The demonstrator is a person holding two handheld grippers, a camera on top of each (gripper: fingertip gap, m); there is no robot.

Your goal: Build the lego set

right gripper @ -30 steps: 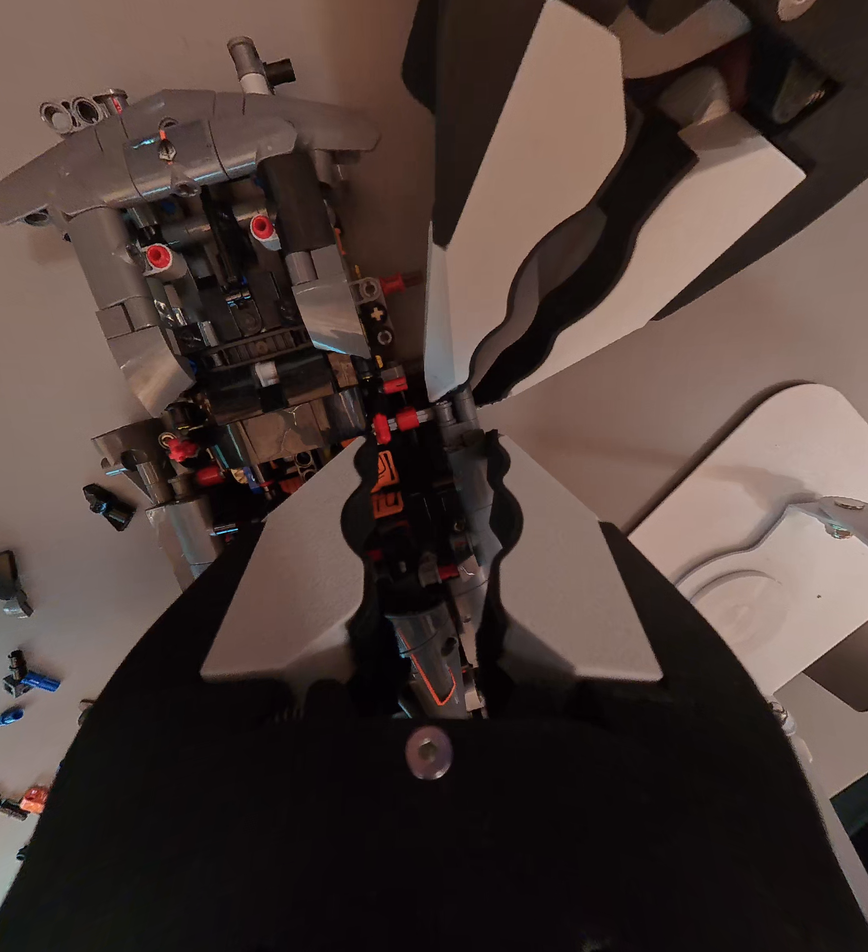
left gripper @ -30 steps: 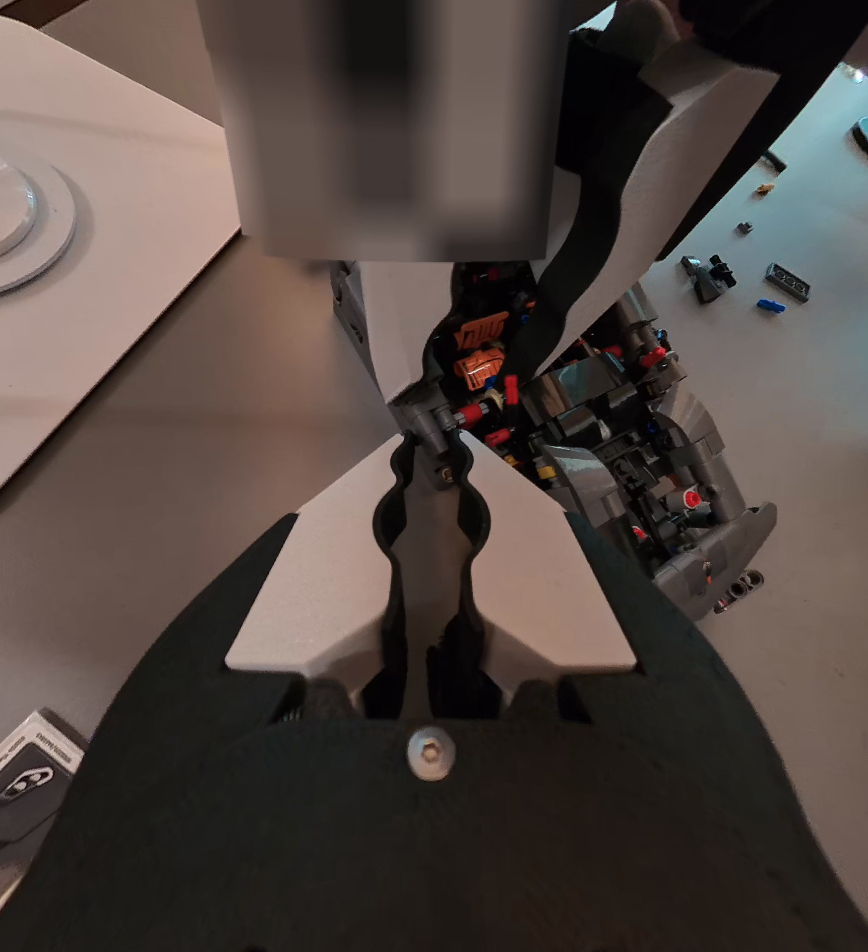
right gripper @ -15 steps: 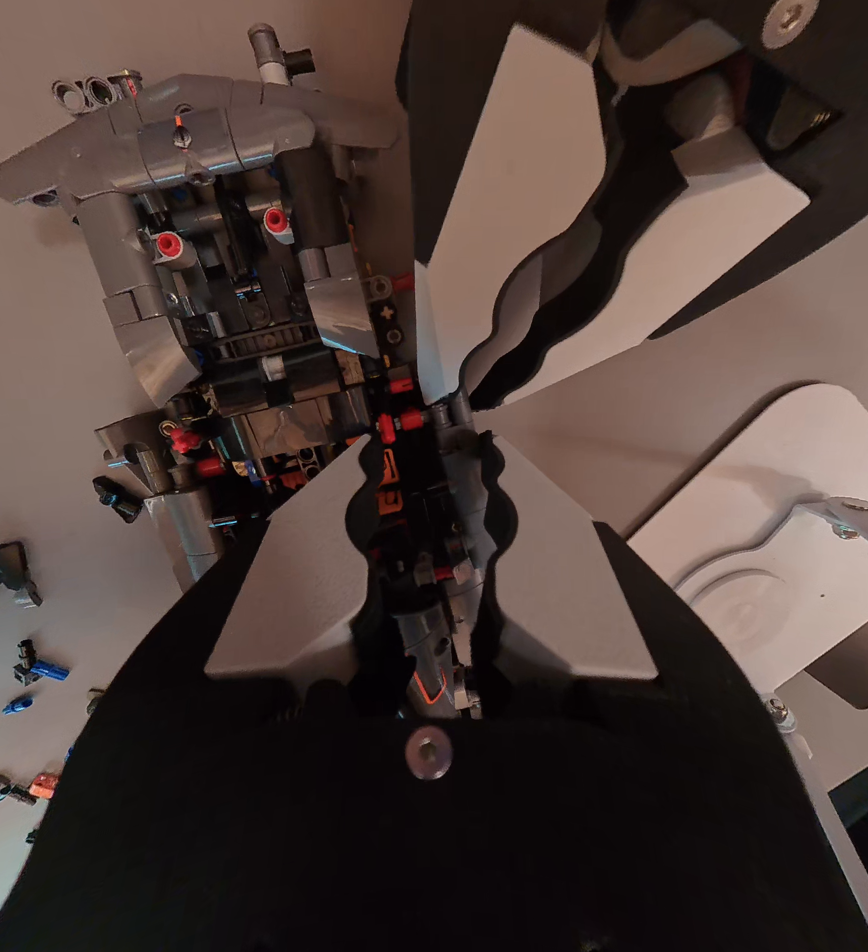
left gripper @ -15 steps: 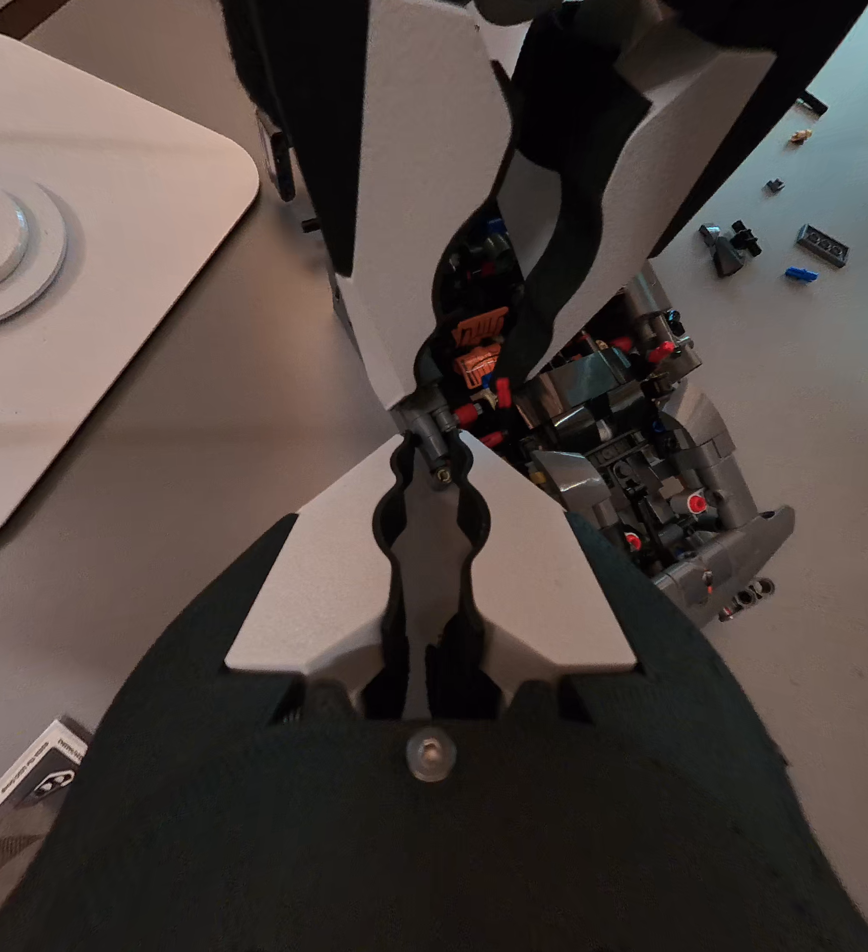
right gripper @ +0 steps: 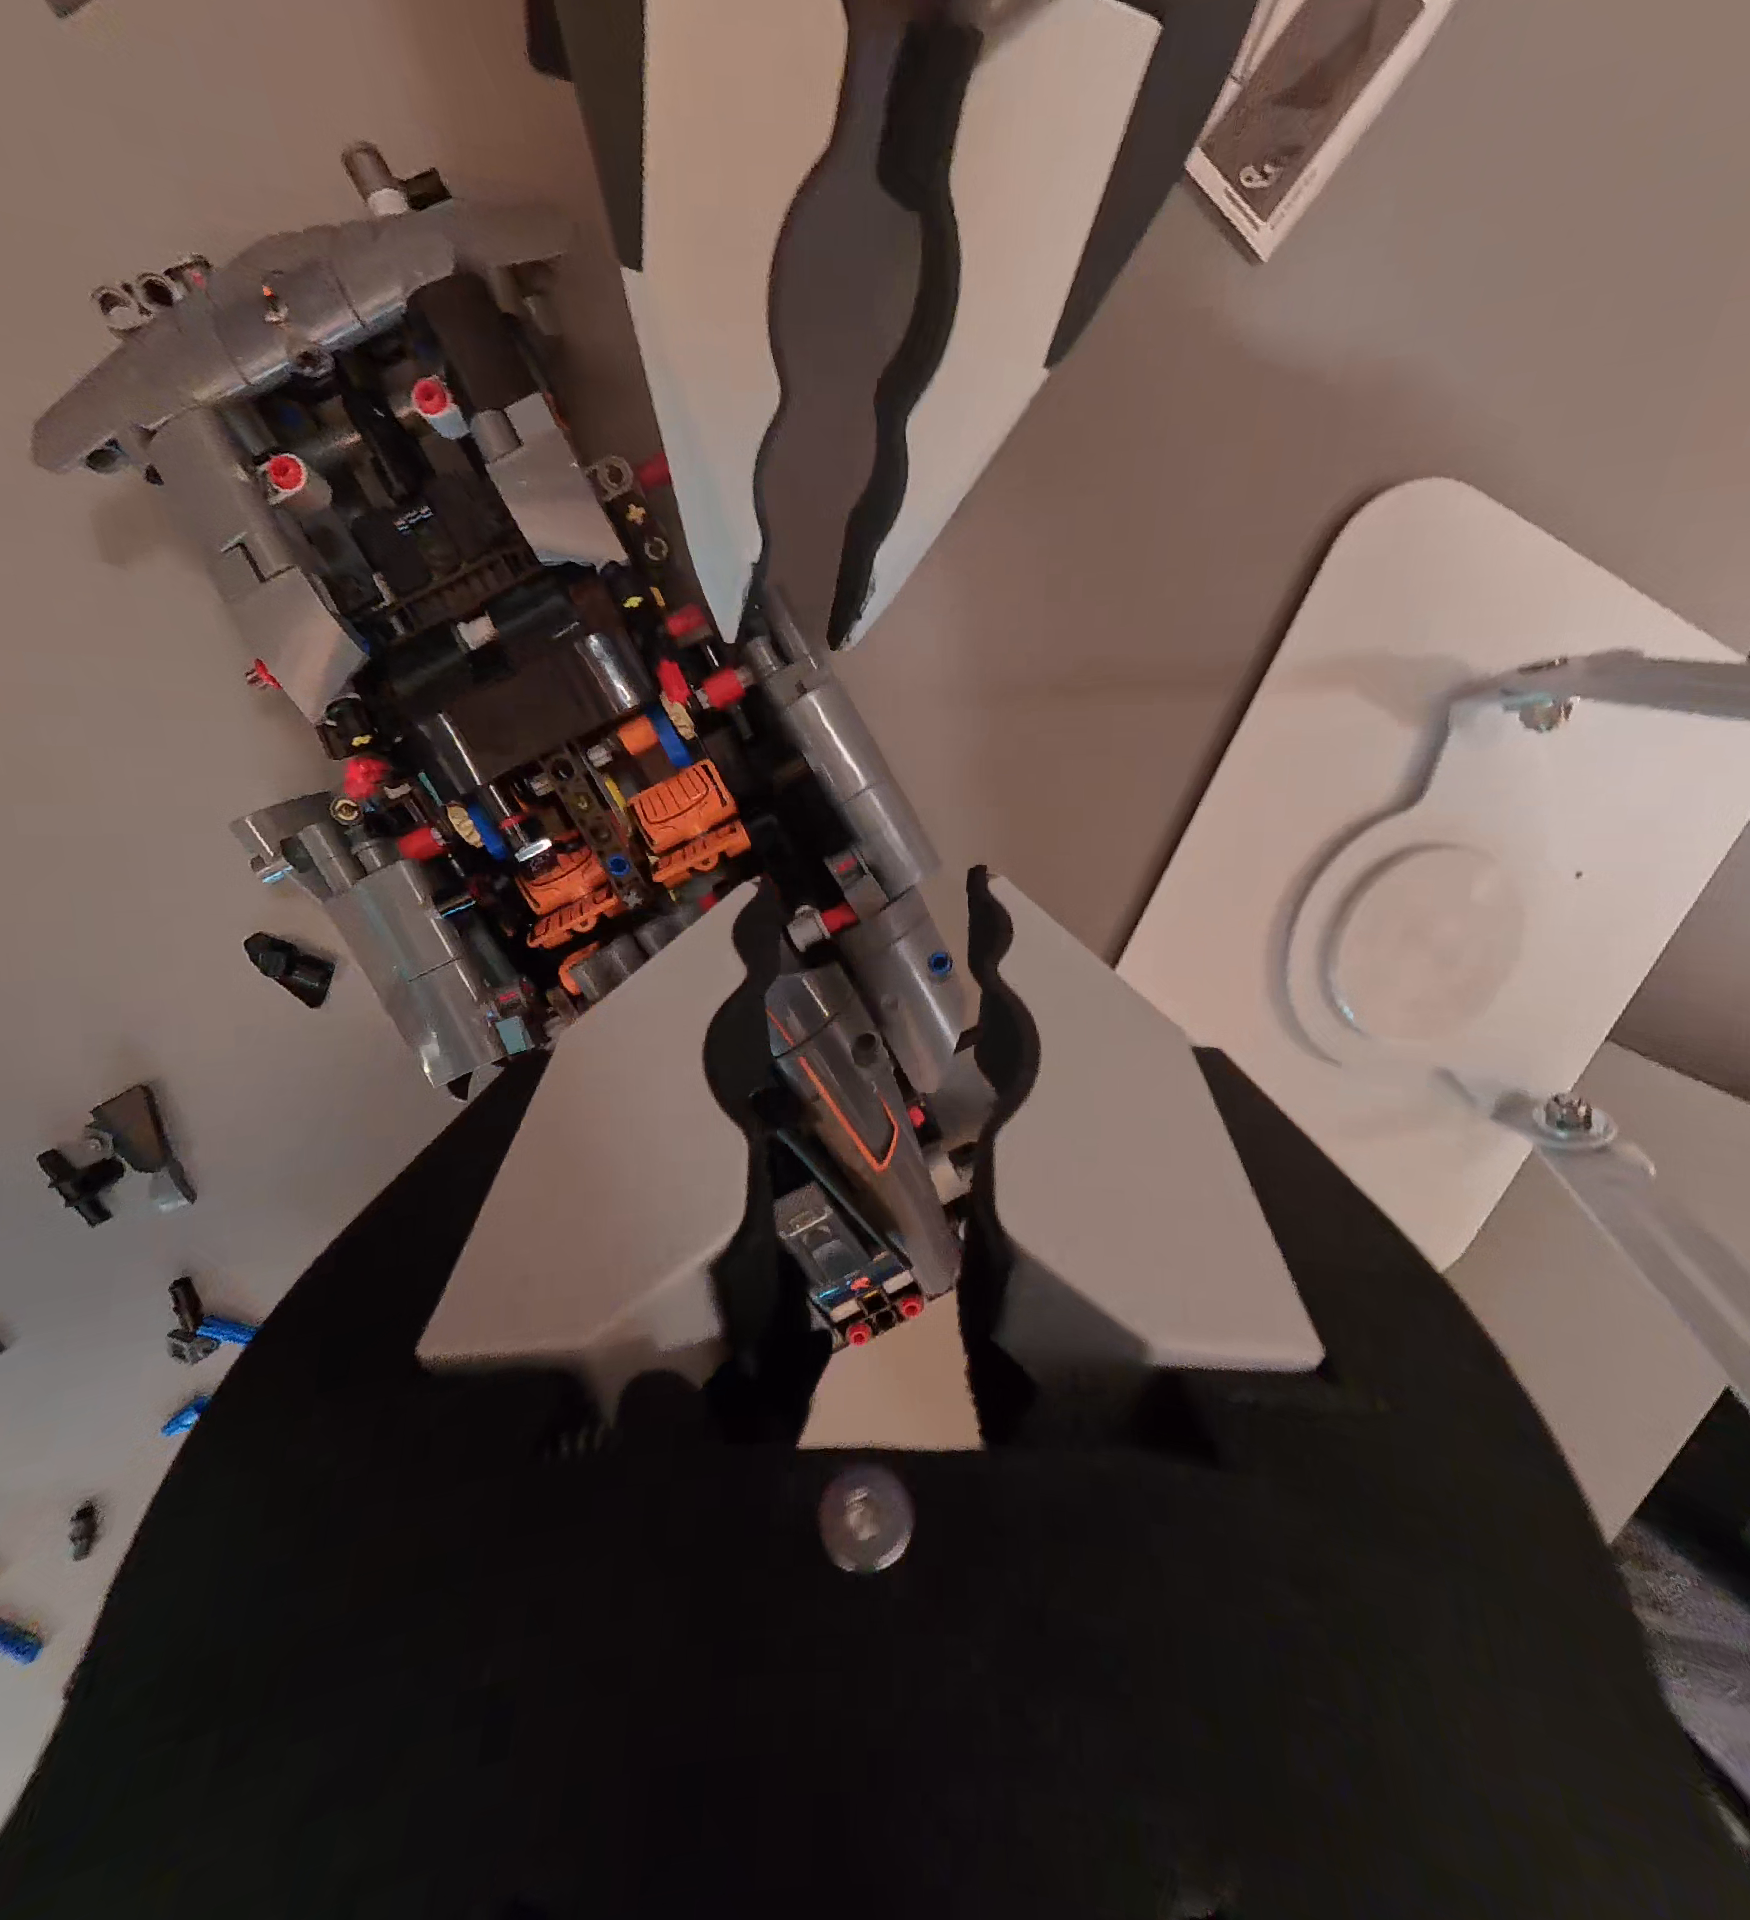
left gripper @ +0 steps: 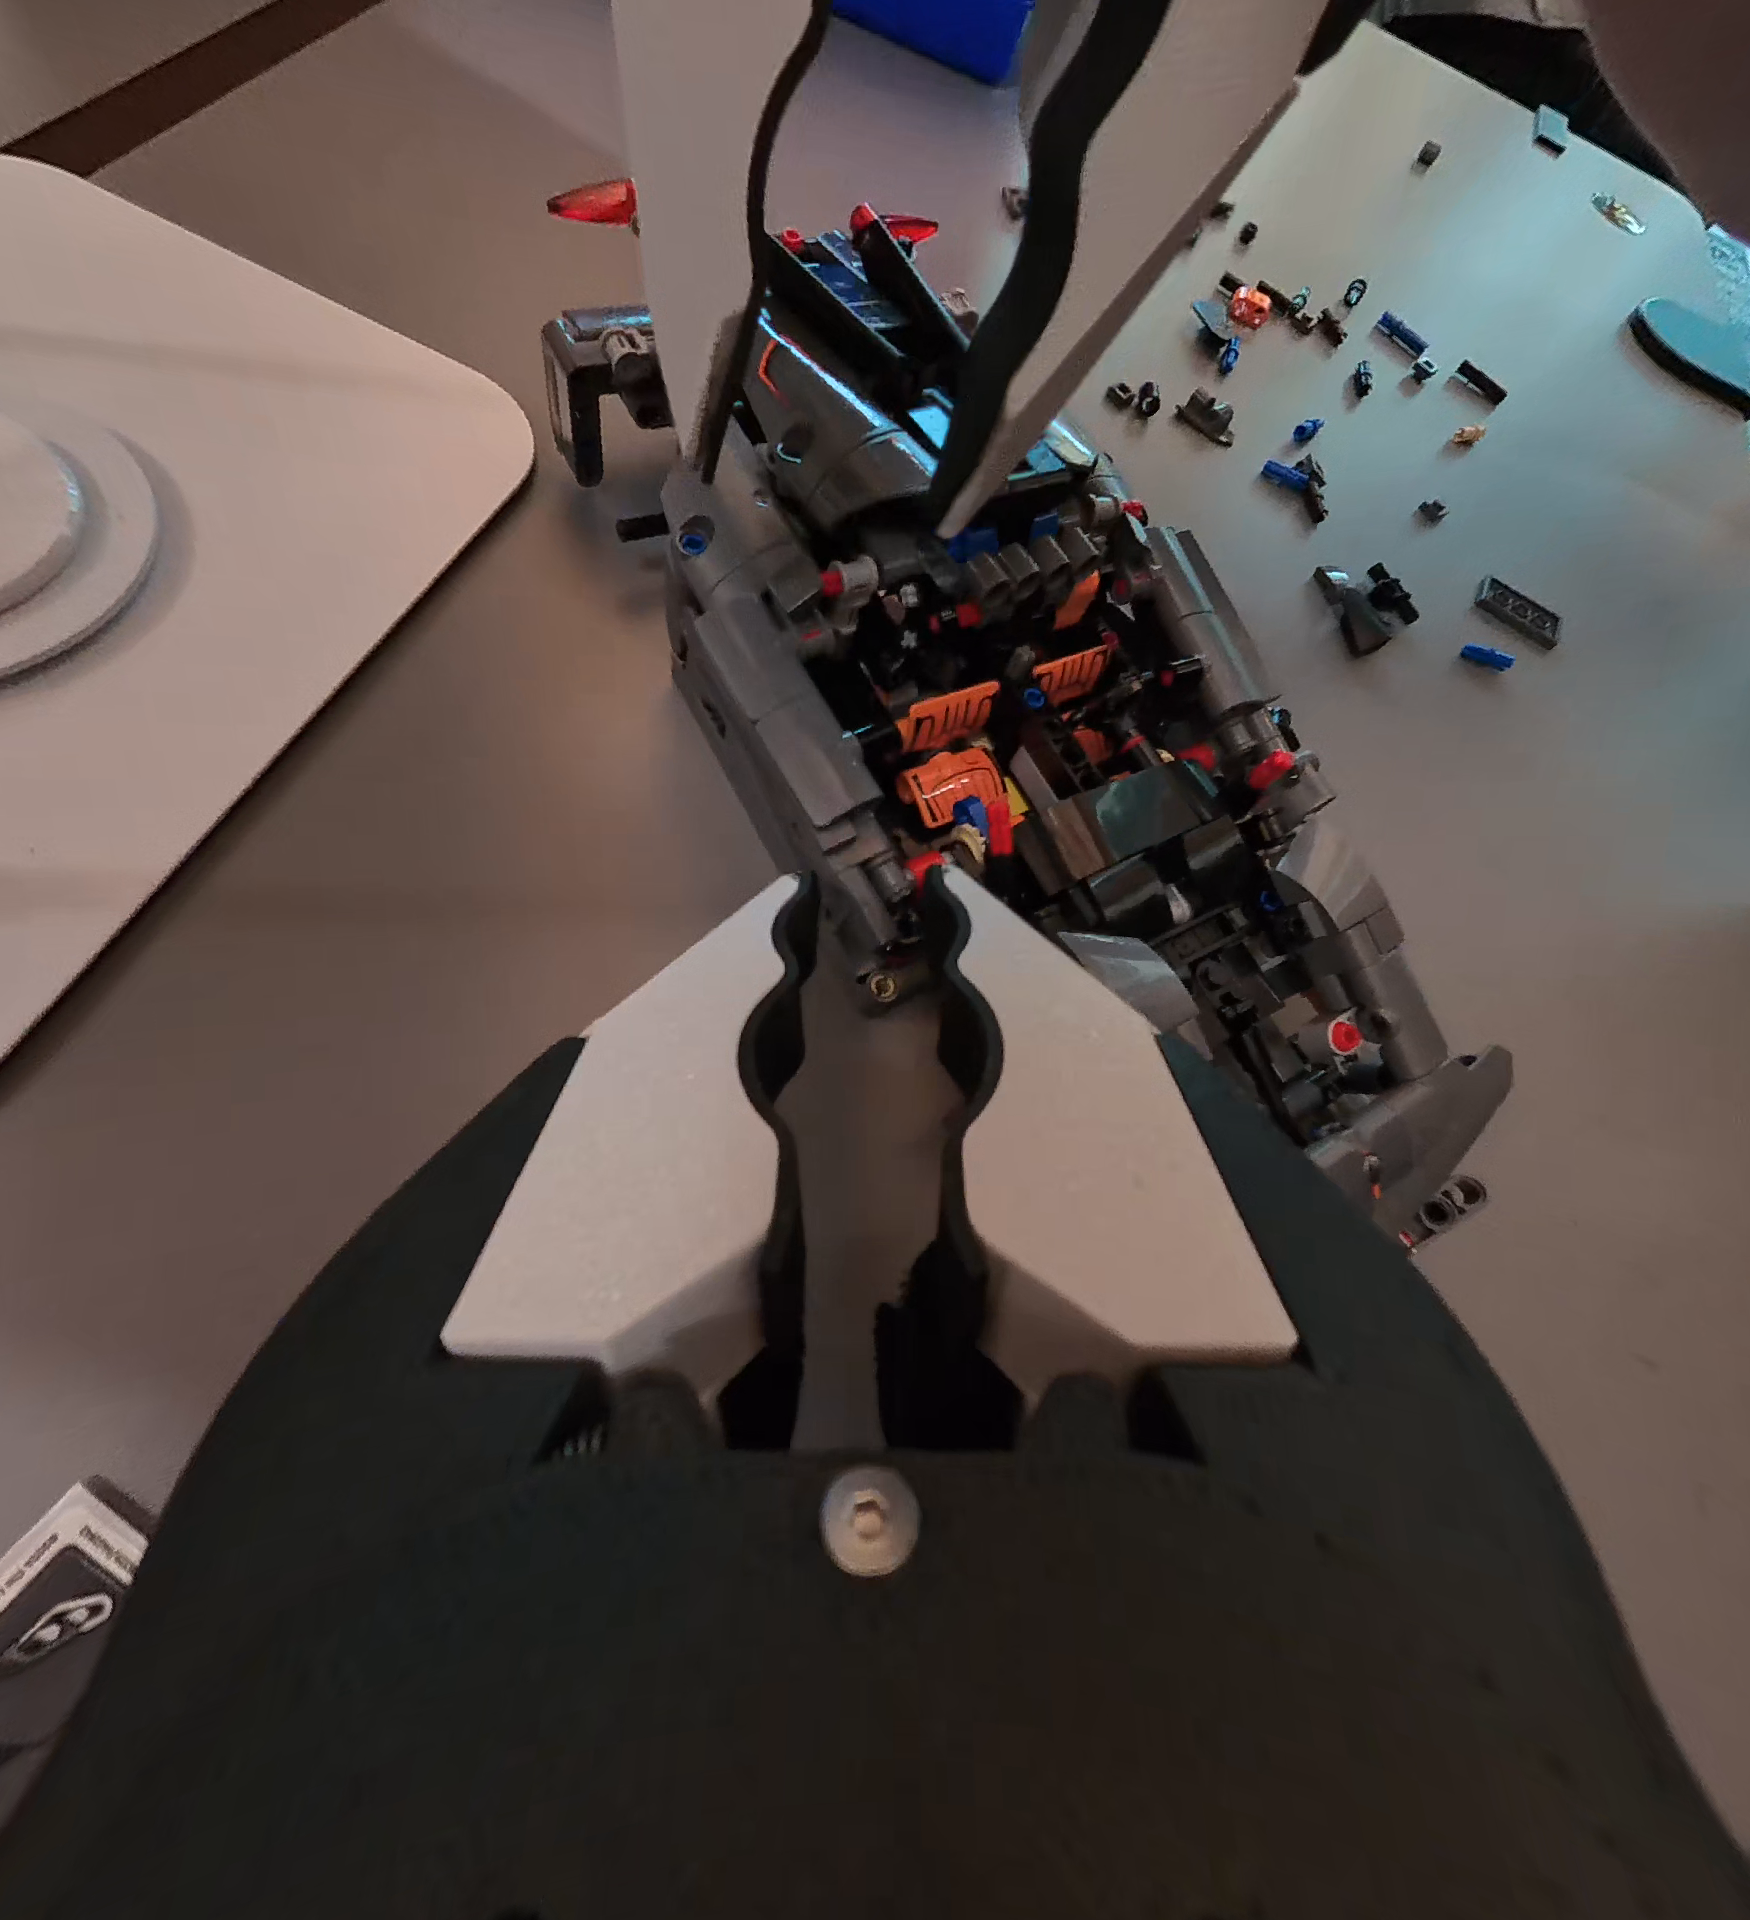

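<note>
The grey lego car (left gripper: 1162,644) with orange seats lies on the table; it also shows in the right wrist view (right gripper: 279,343). My left gripper (left gripper: 871,883) is shut on the rear end of the car's grey side beam. In the right wrist view it (right gripper: 798,623) comes in from the top. My right gripper (right gripper: 866,888) straddles the car's nose, a grey hood piece with an orange line, and its pads touch both sides. In the left wrist view it (left gripper: 824,509) reaches down from the top, blurred.
A white base plate (left gripper: 227,582) with a round disc lies left of the car, with a metal bracket (right gripper: 1577,686) over it. Several loose small pieces (left gripper: 1370,603) are scattered right of the car. A printed booklet (left gripper: 9,1621) lies at the near left. One gripper's finger ends stand about 6 cm off the other's.
My right gripper has drawn back along the car from the cabin to the nose, with its jaws slightly narrower. The cabin is now uncovered. My left gripper keeps its hold on the side beam.
</note>
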